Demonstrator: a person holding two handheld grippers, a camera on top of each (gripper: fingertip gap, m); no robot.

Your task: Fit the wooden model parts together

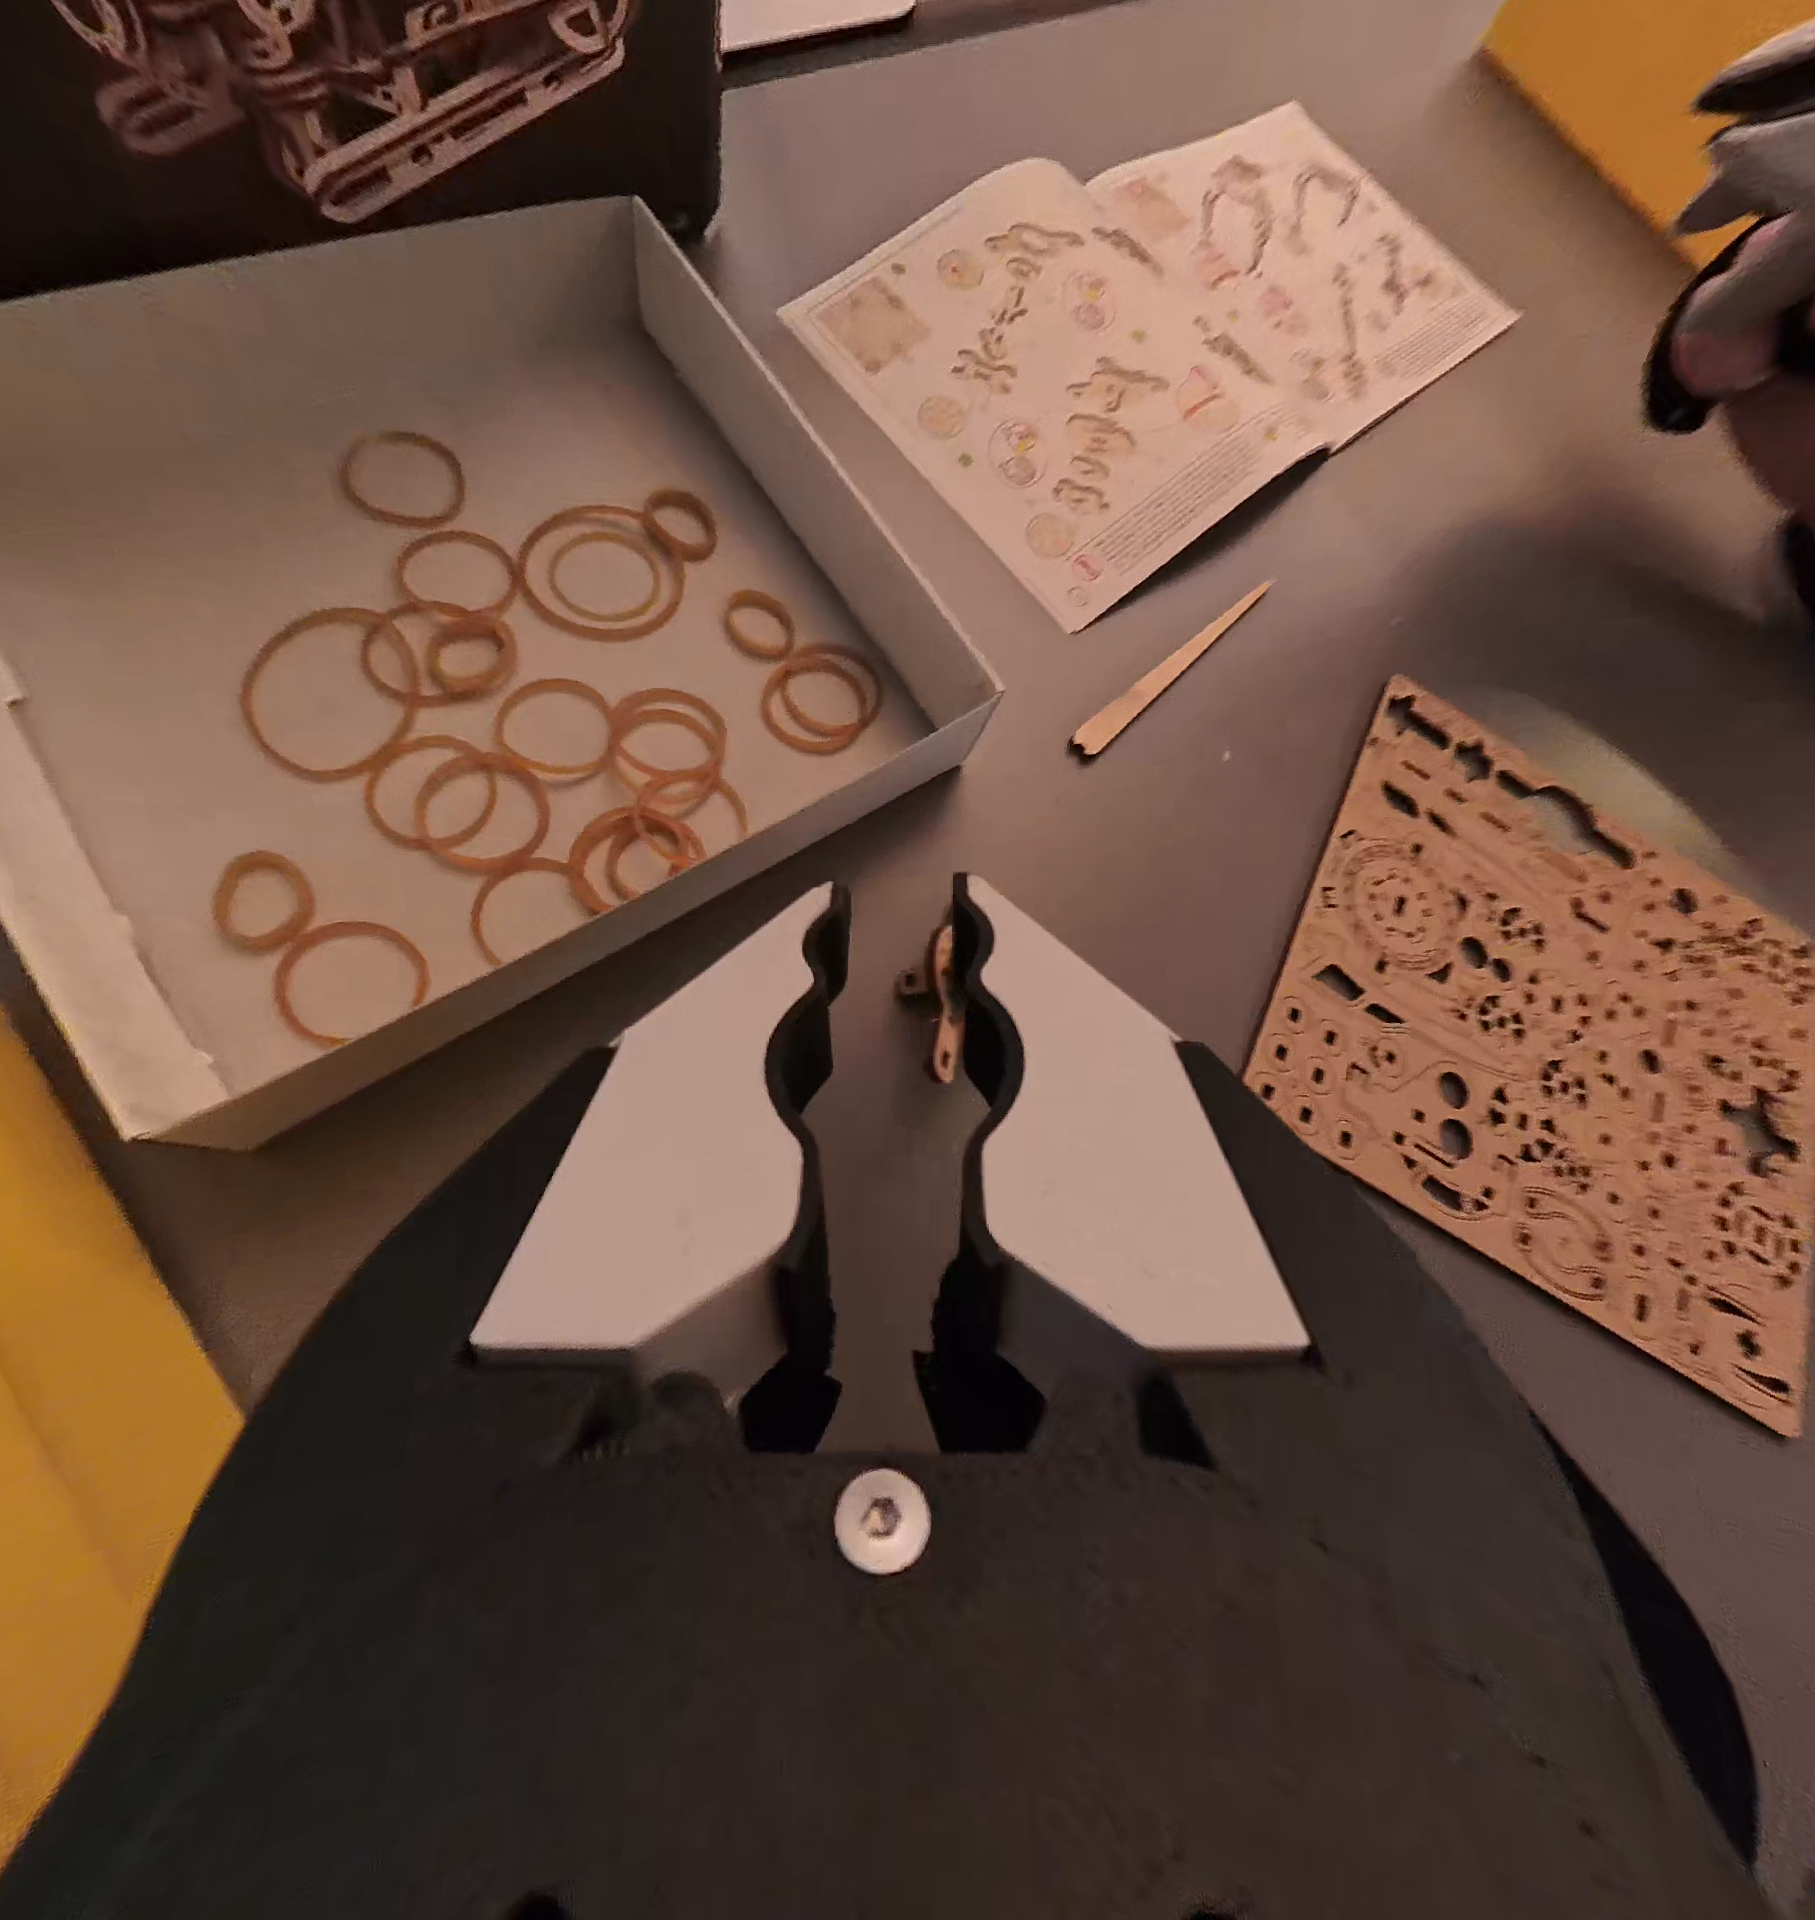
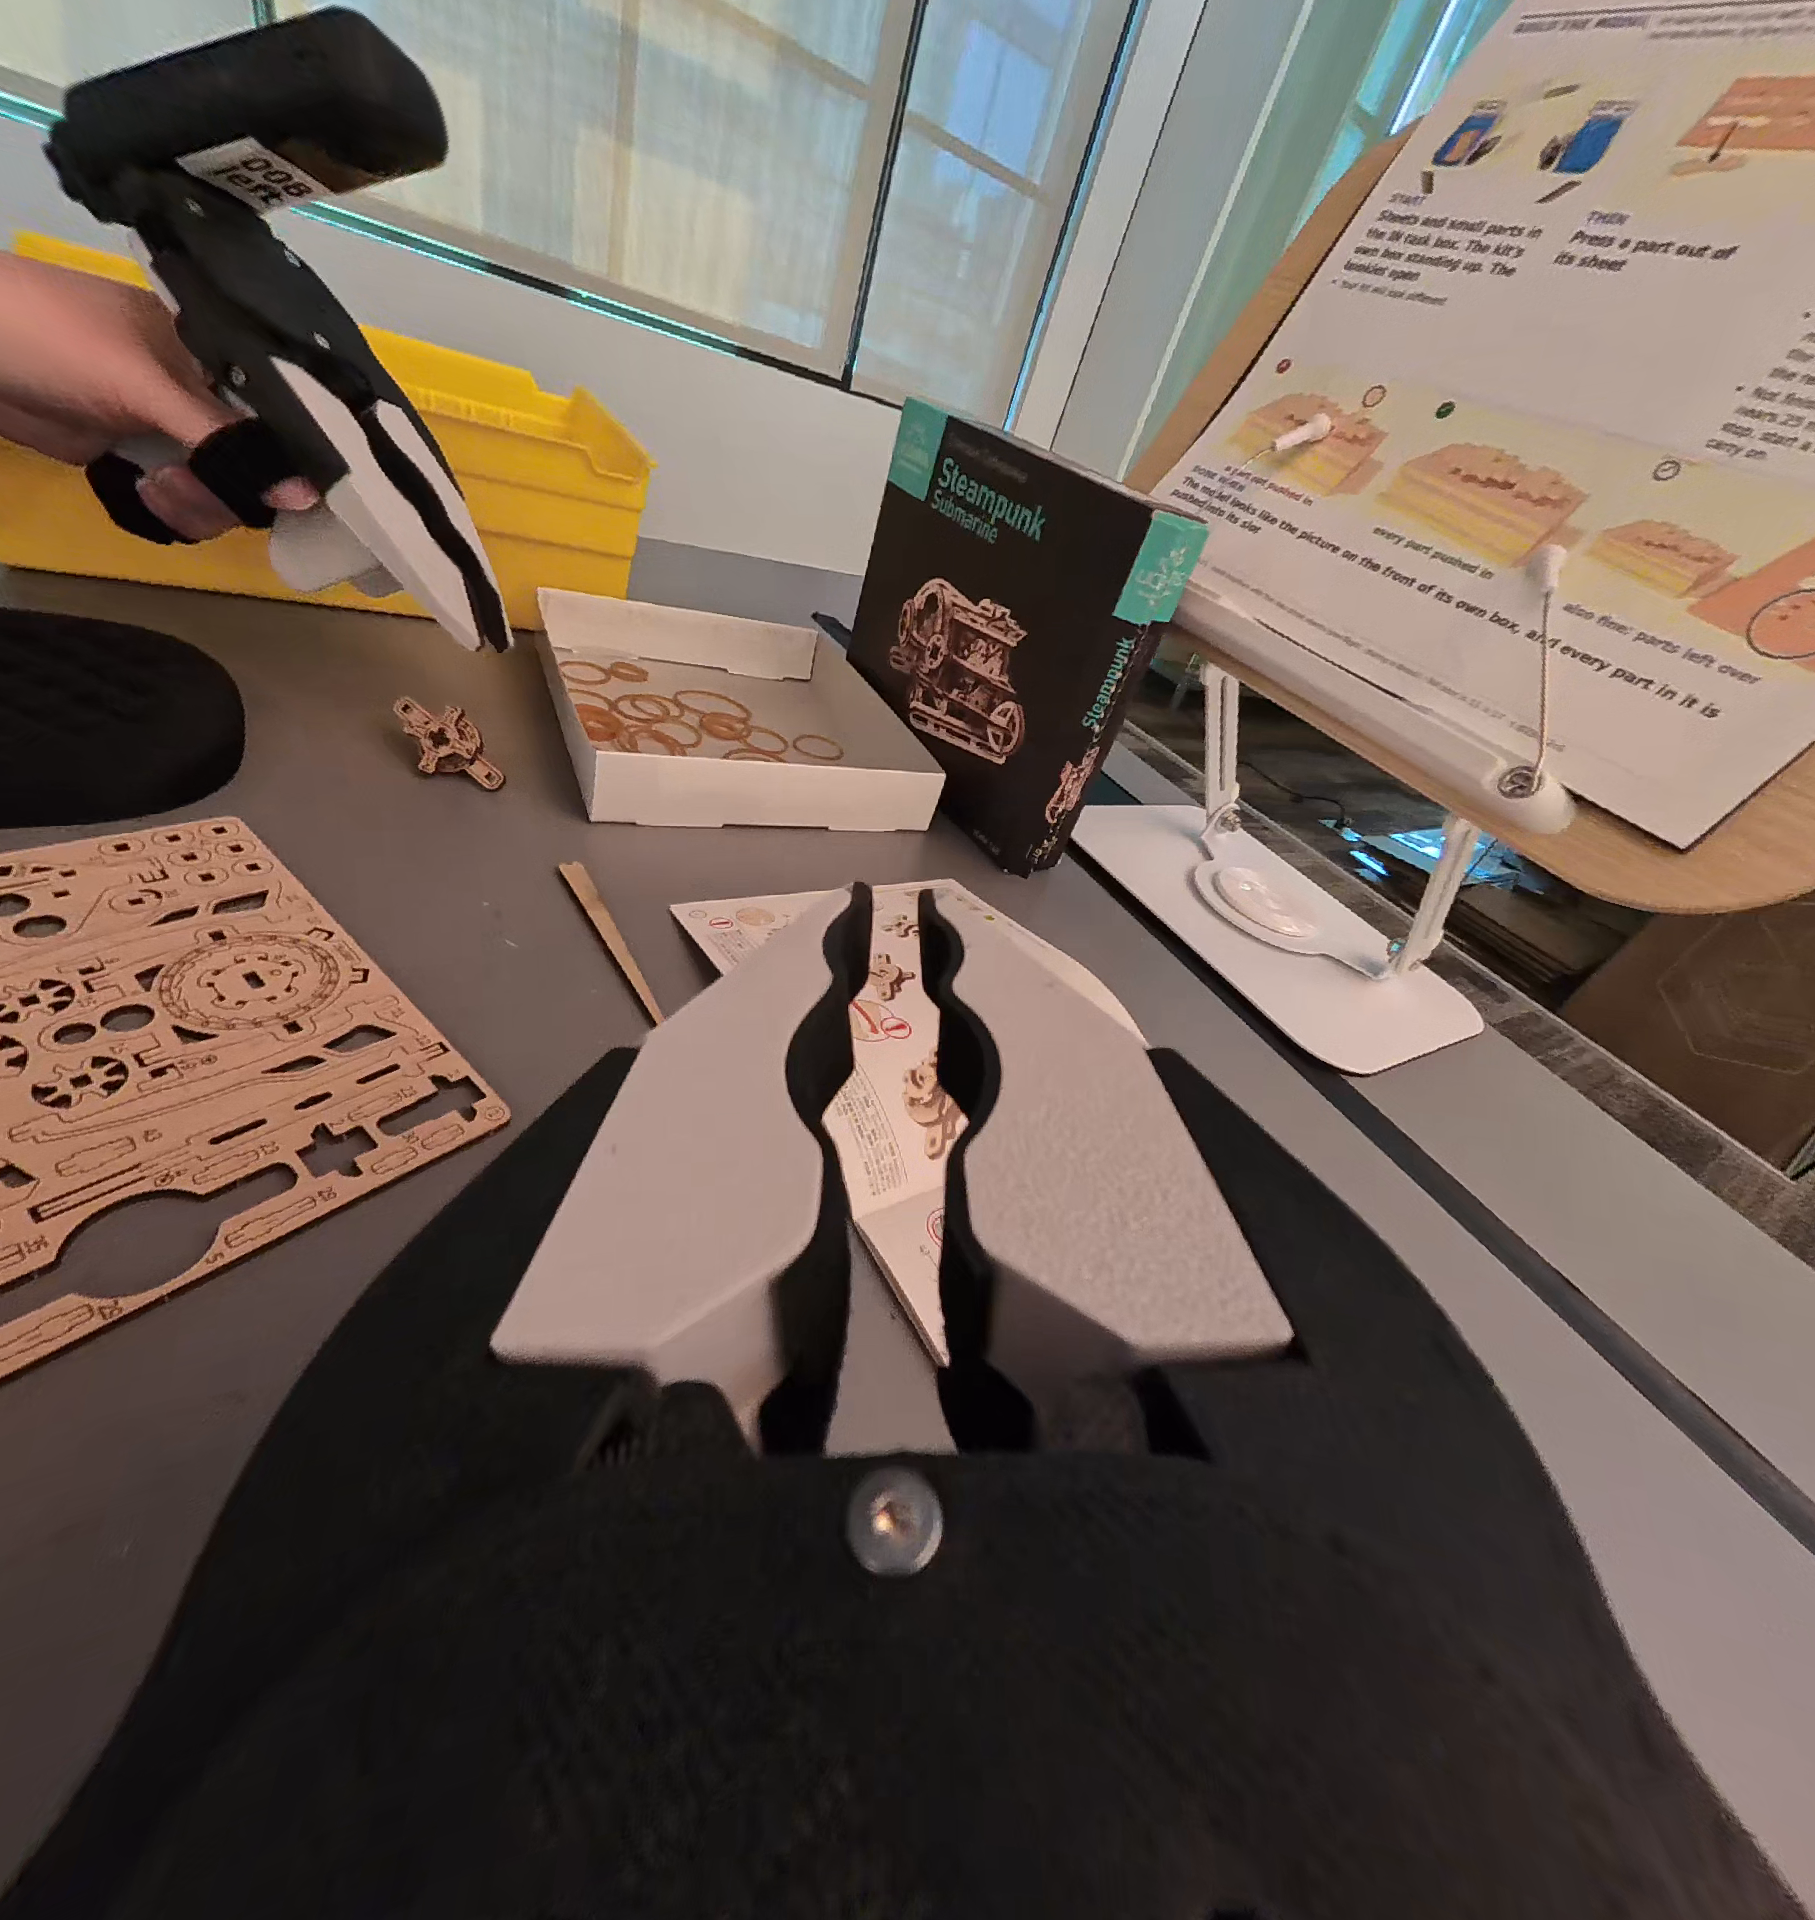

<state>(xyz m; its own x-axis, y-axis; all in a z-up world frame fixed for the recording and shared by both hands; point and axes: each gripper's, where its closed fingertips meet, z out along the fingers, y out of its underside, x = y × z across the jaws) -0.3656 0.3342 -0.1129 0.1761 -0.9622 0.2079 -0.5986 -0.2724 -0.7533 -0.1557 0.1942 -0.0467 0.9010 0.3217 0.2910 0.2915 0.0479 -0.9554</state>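
A small wooden assembly (image 2: 446, 743) of joined cross-shaped parts lies on the grey table (image 2: 383, 831). In the left wrist view it (image 1: 939, 997) shows through the gap between my fingers, beside the right one. My left gripper (image 1: 901, 894) is slightly open and empty, held above that assembly; it also shows in the right wrist view (image 2: 482, 634). My right gripper (image 2: 895, 896) is slightly open and empty over the open instruction booklet (image 2: 768, 925). A laser-cut wooden parts sheet (image 2: 155, 1049) lies flat to its left, also seen in the left wrist view (image 1: 1537, 1049).
A white tray (image 2: 768, 805) holds several rubber bands (image 2: 674, 717). A thin wooden stick (image 2: 612, 940) lies by the booklet. The dark kit box (image 2: 996, 665) stands behind the tray. A yellow bin (image 2: 529, 468), a black mat (image 2: 61, 707) and an instruction board on a stand (image 2: 1557, 416) surround the area. Tip to tip, the grippers are about 25 cm apart.
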